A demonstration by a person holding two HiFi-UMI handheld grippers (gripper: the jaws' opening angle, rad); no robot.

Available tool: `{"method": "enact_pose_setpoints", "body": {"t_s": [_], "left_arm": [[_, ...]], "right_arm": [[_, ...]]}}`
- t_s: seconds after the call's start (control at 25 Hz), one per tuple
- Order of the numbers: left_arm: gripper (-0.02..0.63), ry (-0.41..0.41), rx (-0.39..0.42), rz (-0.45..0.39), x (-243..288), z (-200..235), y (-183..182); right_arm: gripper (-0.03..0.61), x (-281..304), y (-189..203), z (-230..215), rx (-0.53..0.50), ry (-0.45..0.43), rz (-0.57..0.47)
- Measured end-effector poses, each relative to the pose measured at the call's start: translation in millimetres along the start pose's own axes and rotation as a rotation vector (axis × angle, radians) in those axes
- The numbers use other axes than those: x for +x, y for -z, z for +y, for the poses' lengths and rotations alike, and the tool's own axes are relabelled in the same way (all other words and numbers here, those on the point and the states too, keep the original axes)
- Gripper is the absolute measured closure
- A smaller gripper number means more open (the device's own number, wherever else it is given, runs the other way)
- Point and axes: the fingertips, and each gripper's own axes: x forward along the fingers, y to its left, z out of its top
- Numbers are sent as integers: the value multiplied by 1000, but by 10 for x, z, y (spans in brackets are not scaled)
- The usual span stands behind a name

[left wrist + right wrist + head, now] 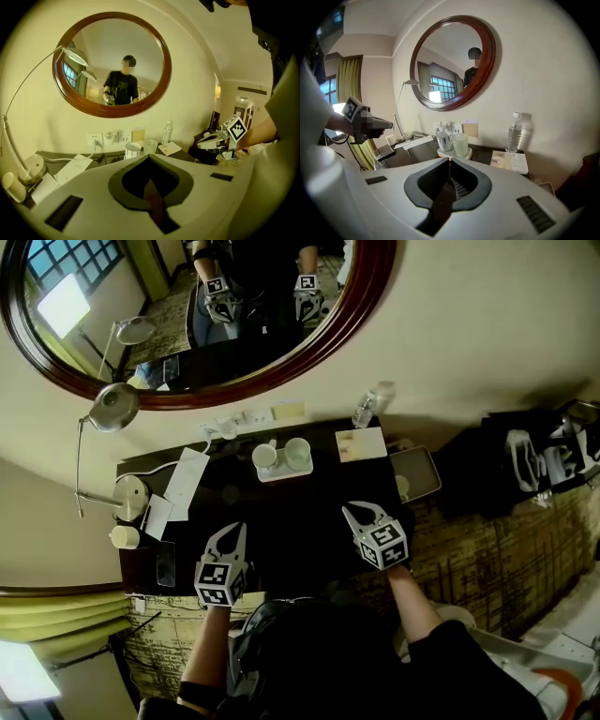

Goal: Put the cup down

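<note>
A white mug (266, 457) and a clear glass cup (297, 453) stand side by side on a small white tray (284, 473) at the back of the dark desk (300, 540). My left gripper (234, 529) hovers over the desk's near left, shut and empty. My right gripper (349, 510) hovers over the near right, its jaws all but closed with nothing between them. Both point toward the tray from well short of it. From the left gripper (149, 156) the mug (133, 149) and glass (150, 146) show just beyond the tips. From the right gripper (450, 159) the mug (444, 140) and glass (460, 144) stand ahead.
A water bottle (365, 410) and a notepad (361, 443) sit right of the tray. Papers (186, 482), a desk lamp (112, 407), a small white cup (124, 537) and a phone (165, 563) occupy the left side. An oval mirror (366, 296) hangs above; a black bag (525, 460) lies at right.
</note>
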Motion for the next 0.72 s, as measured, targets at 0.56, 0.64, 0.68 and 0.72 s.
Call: {"method": "enact_pose_setpoints", "body": {"t_s": [0.56, 0.64, 0.68, 0.72], "left_arm": [[611, -1, 18, 38, 307, -95, -21], [611, 4, 23, 41, 357, -130, -35], [611, 5, 26, 45, 378, -144, -32], [611, 6, 30, 50, 398, -156, -26]], "right_arm": [[245, 387, 84, -296, -93, -89, 68], [218, 508, 87, -336, -144, -108, 83], [218, 565, 87, -345, -164, -120, 92], [188, 626, 87, -348, -181, -136, 100]]}}
